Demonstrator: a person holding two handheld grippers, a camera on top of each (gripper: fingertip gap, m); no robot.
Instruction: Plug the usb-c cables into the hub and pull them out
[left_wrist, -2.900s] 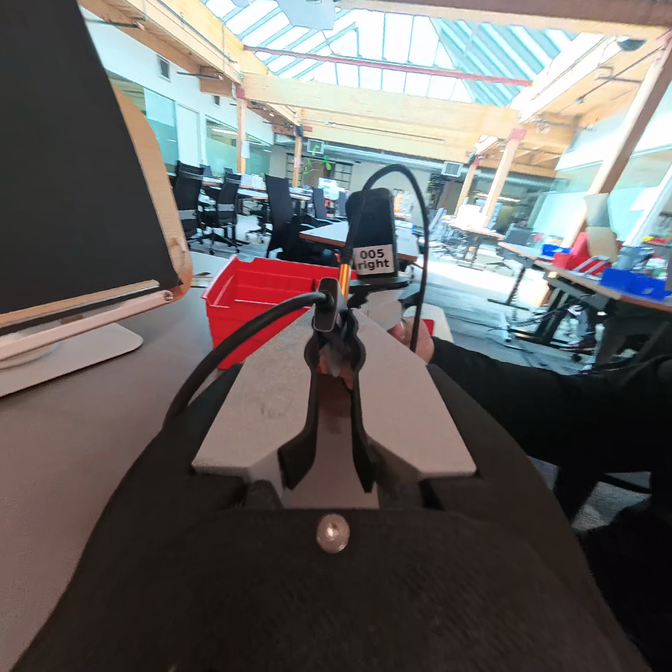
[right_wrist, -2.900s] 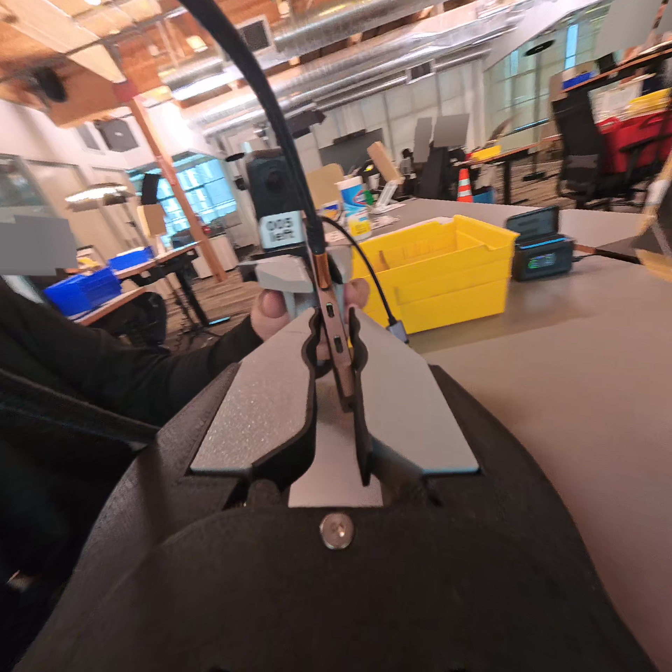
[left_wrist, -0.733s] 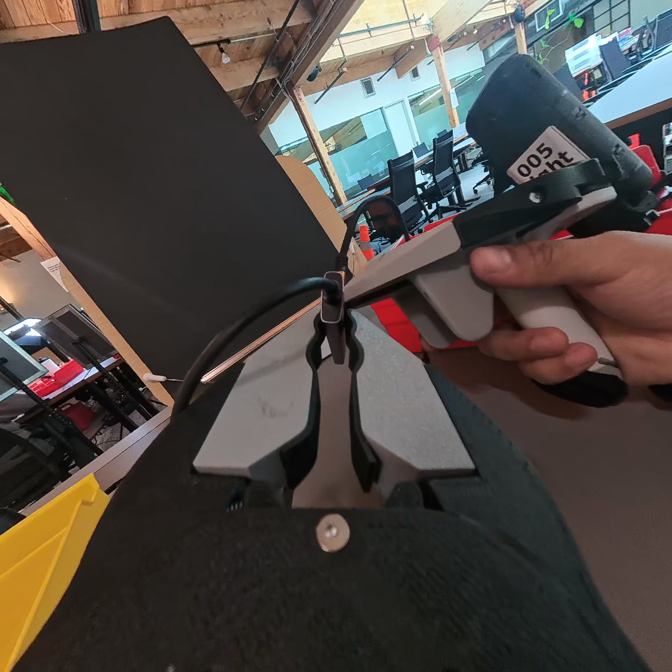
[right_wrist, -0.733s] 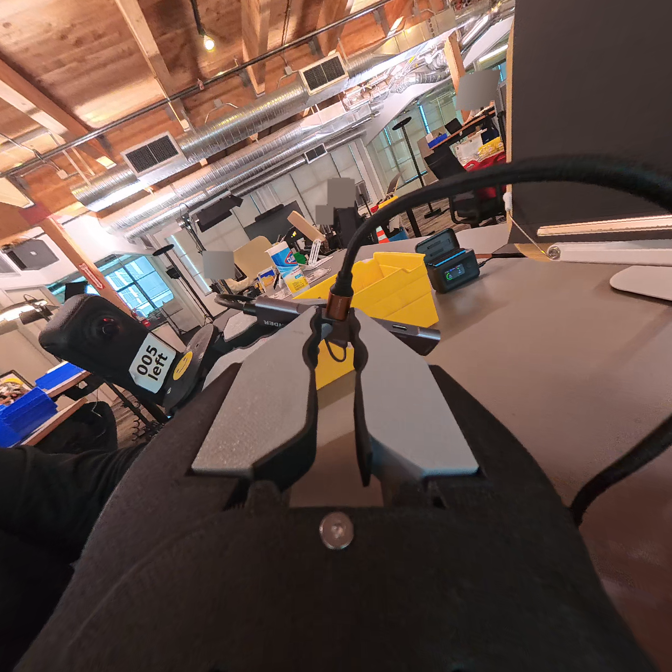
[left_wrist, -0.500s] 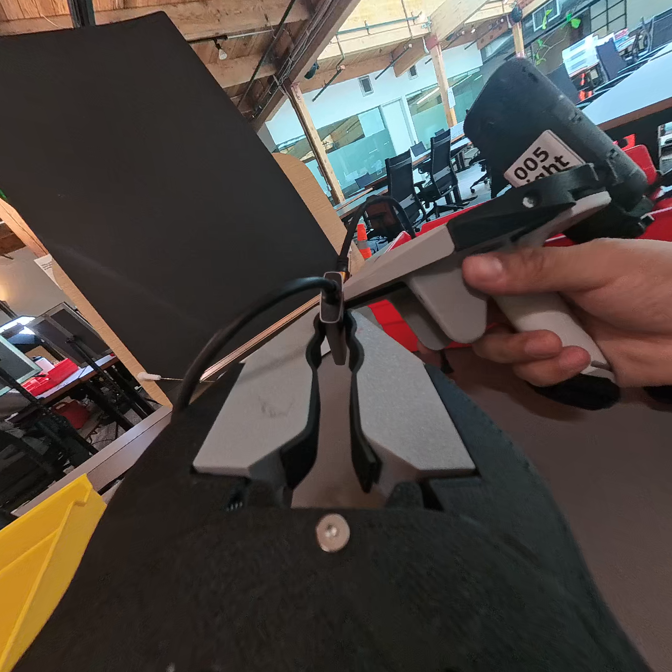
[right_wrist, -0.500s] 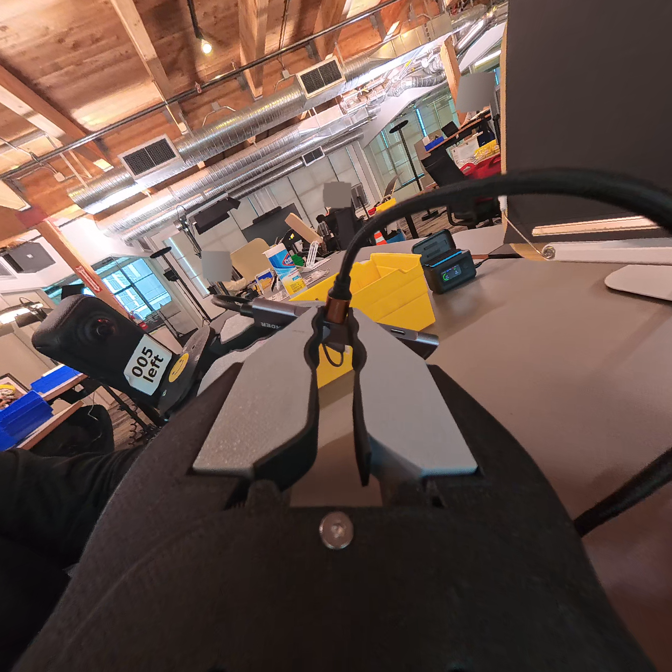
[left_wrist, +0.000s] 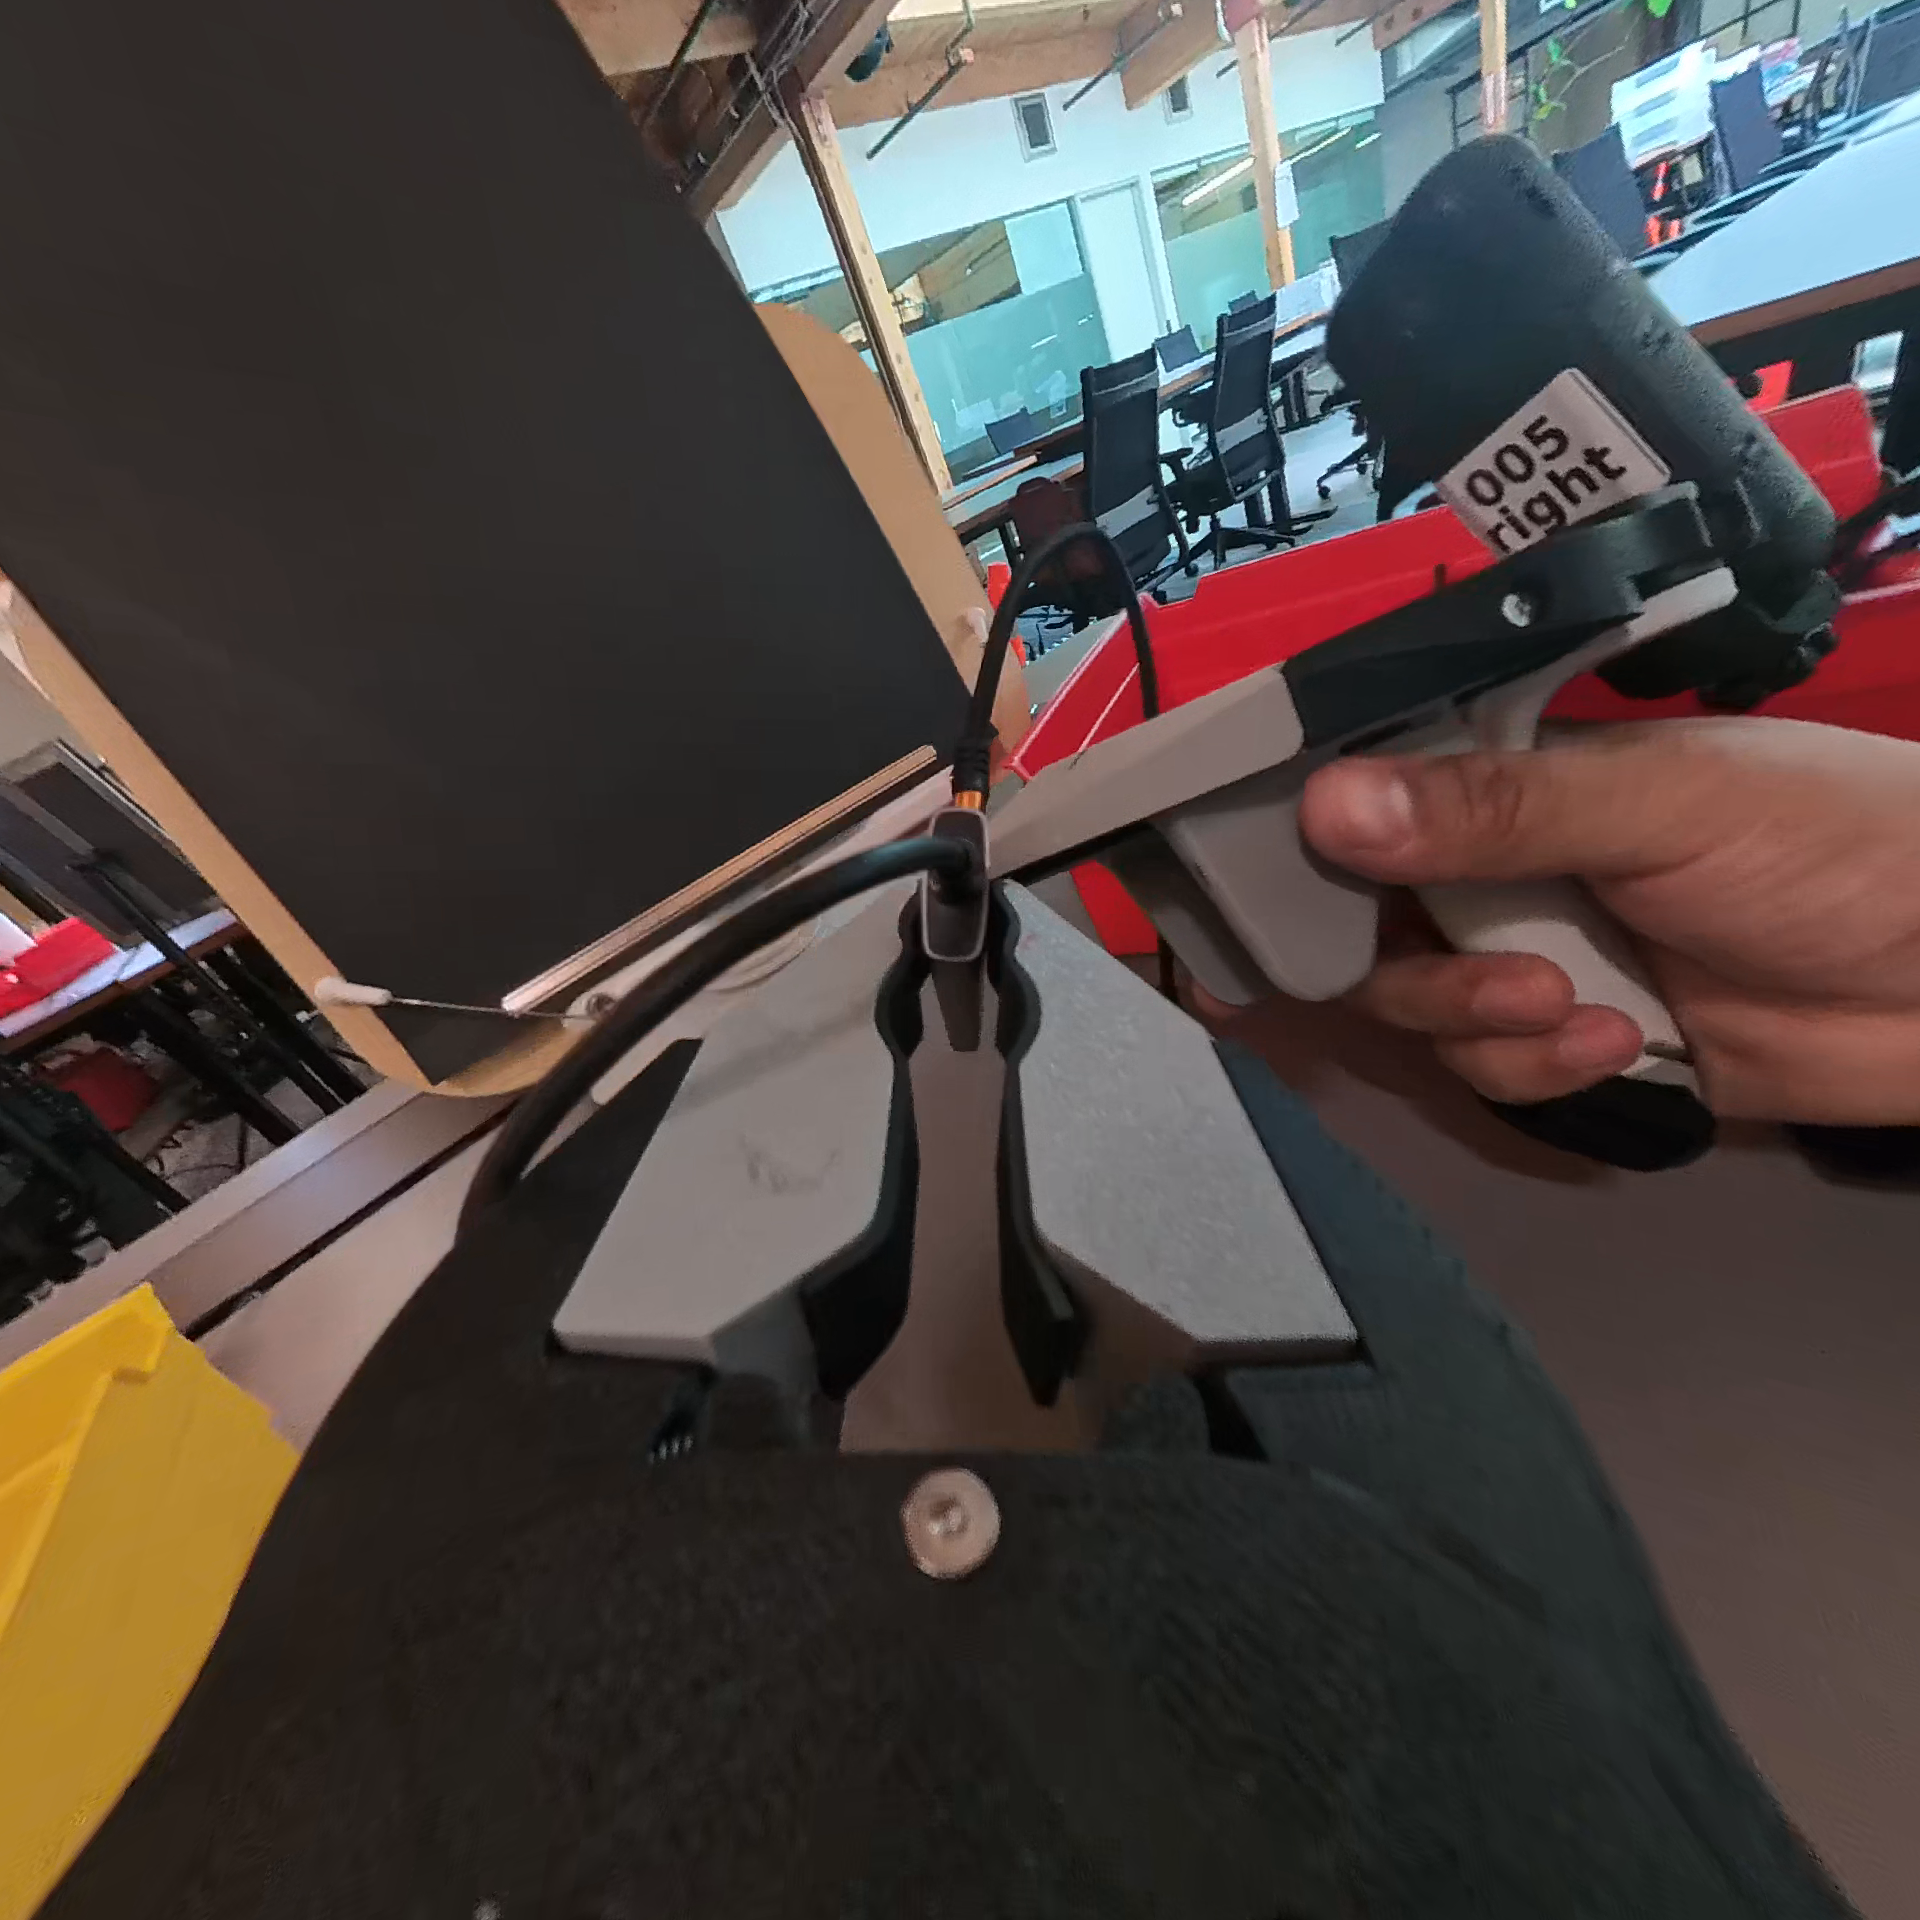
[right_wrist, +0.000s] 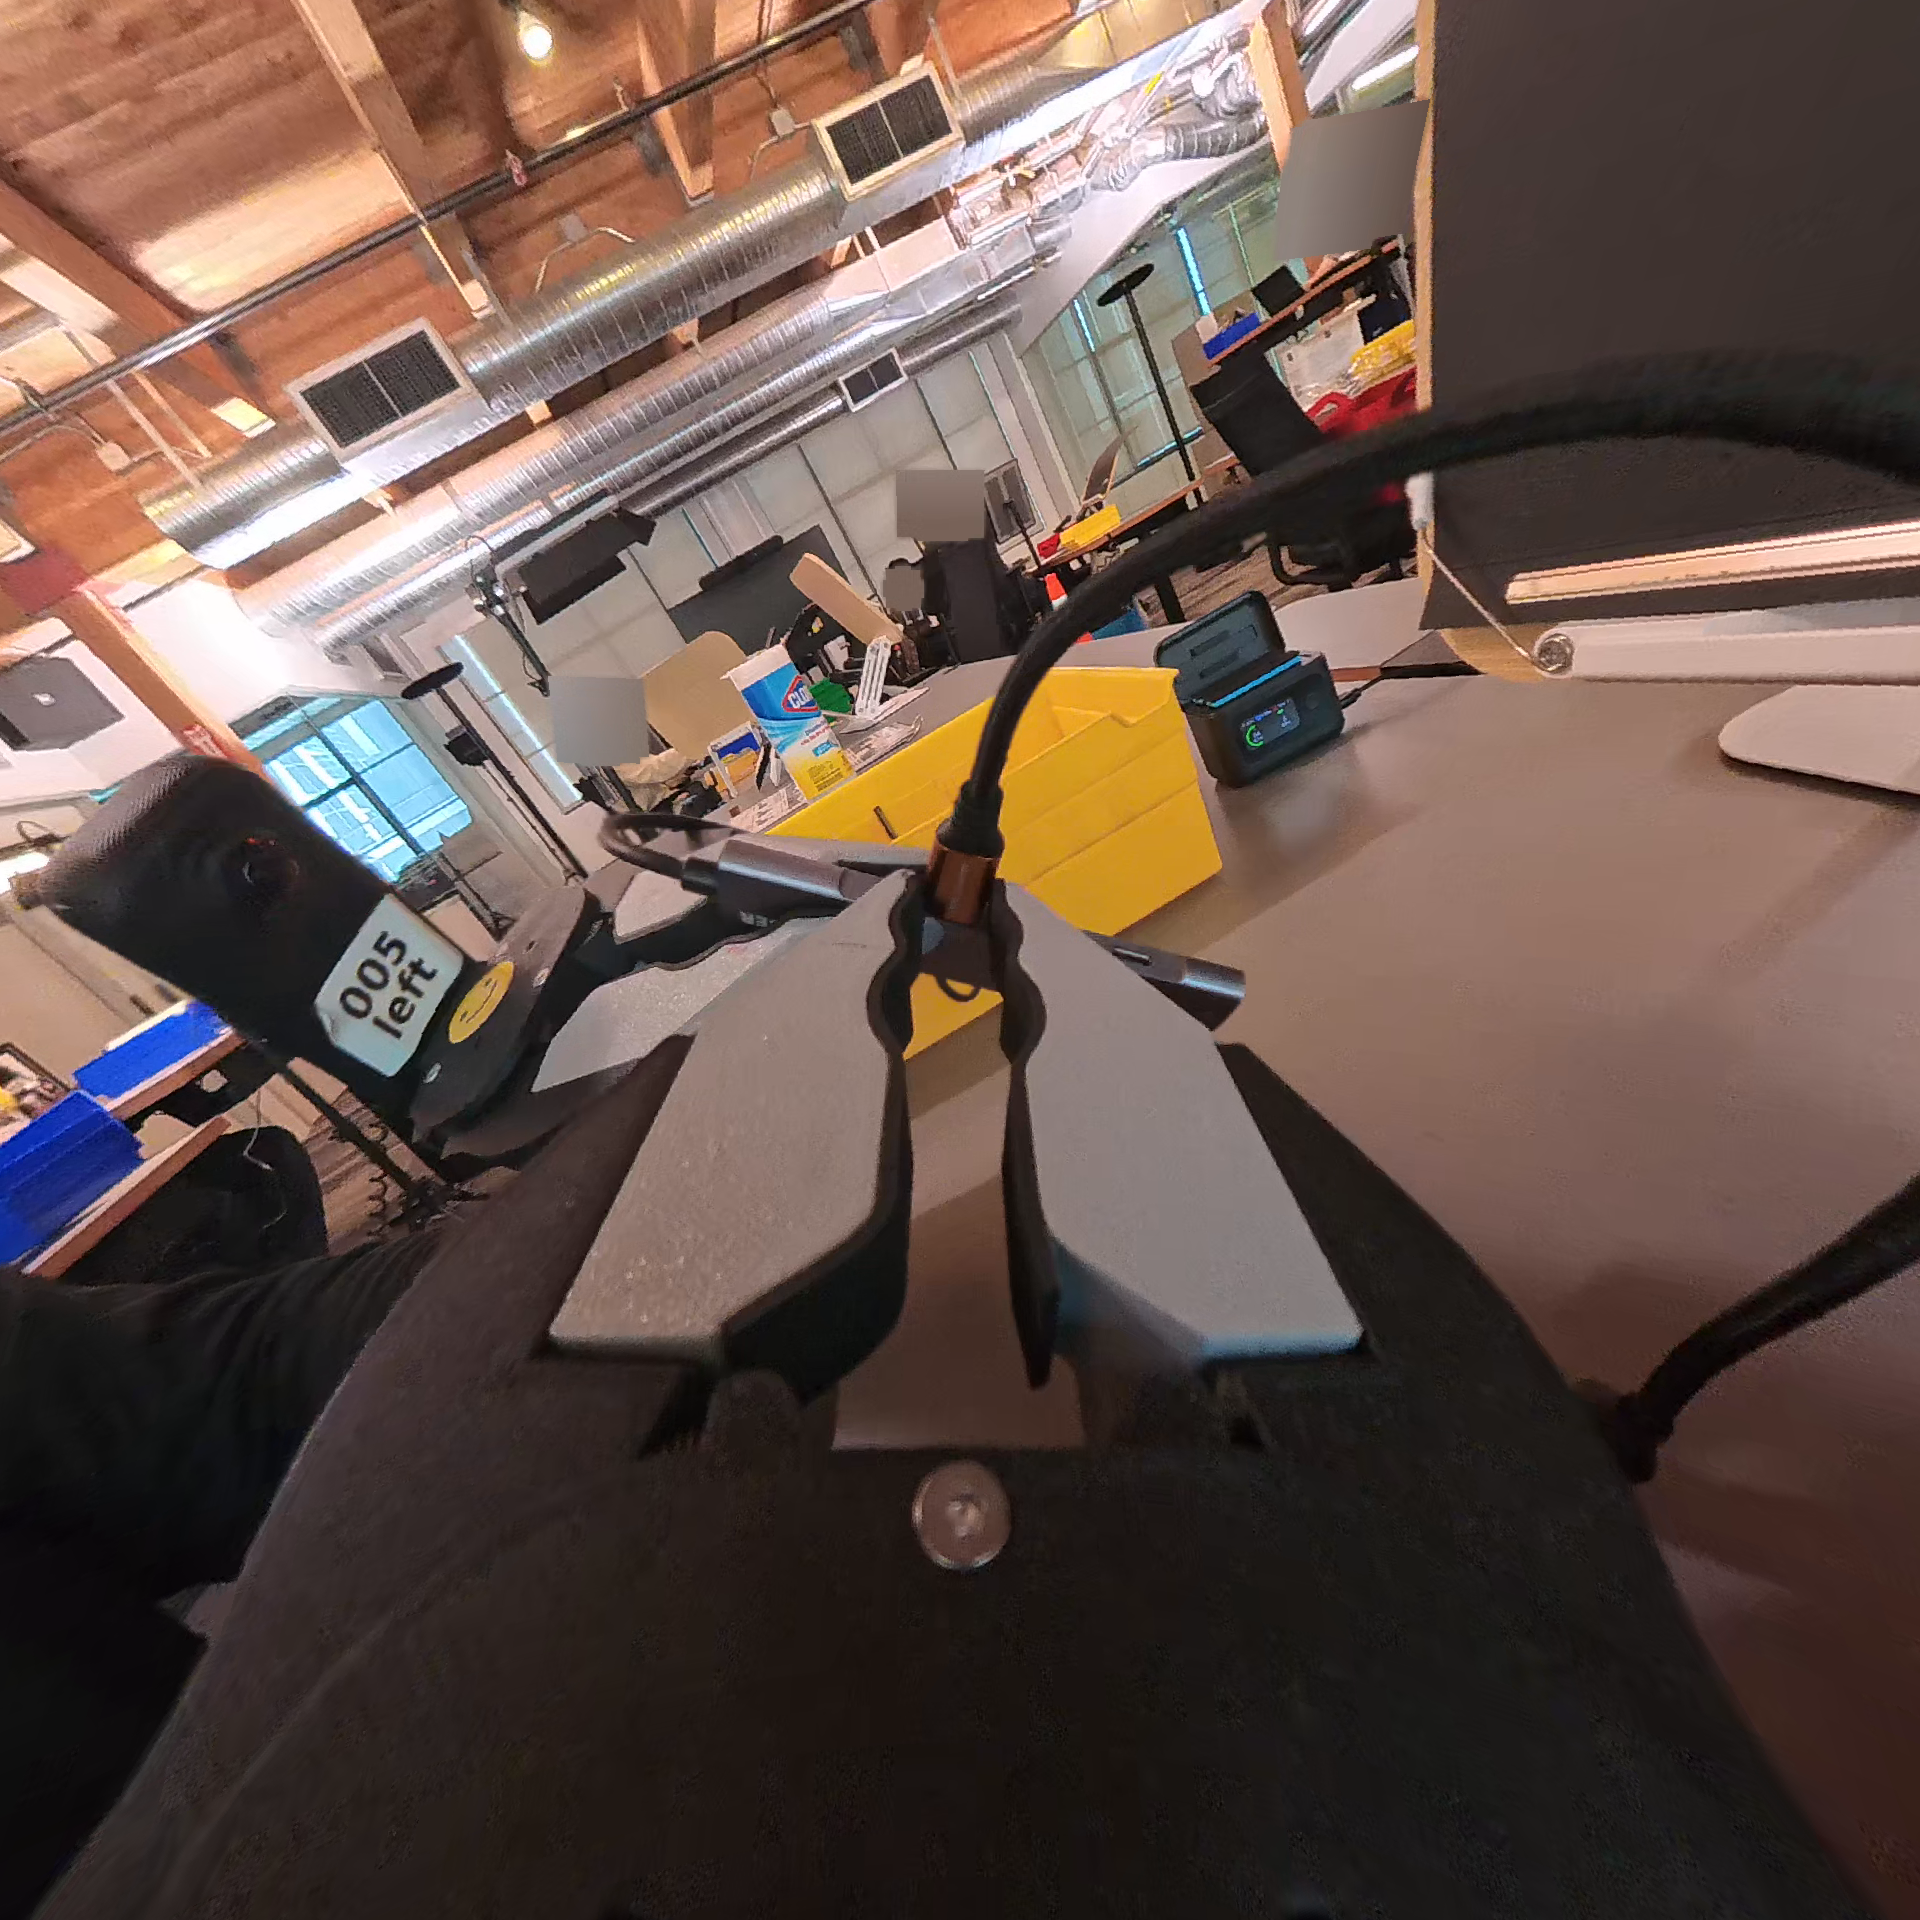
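Note:
In the left wrist view my left gripper (left_wrist: 956, 961) is shut on the grey hub (left_wrist: 954, 925), seen end-on, with its own black lead (left_wrist: 727, 925) curving off left. My right gripper (left_wrist: 1003, 826), held by a hand (left_wrist: 1662, 883), comes in from the right and is shut on the usb-c plug with a copper collar (left_wrist: 968, 798), which sits on the hub's upper edge. In the right wrist view my right gripper (right_wrist: 958, 920) pinches that plug (right_wrist: 961, 883). The hub (right_wrist: 1184, 971) runs crosswise behind the fingers, which hide the joint. The black cable (right_wrist: 1351, 457) arcs up and right.
A black monitor (left_wrist: 416, 416) on a white stand (right_wrist: 1829, 748) stands close behind. A yellow bin (right_wrist: 1091, 790) and a black charging case (right_wrist: 1262, 717) sit on the grey table (right_wrist: 1558, 987). A red bin (left_wrist: 1299, 623) is behind my right gripper. The tips of both grippers are at nearly the same place.
Since 2.9 s ago both grippers have swung round towards the monitor, still holding hub and plug together. Over the last half second they have hardly moved.

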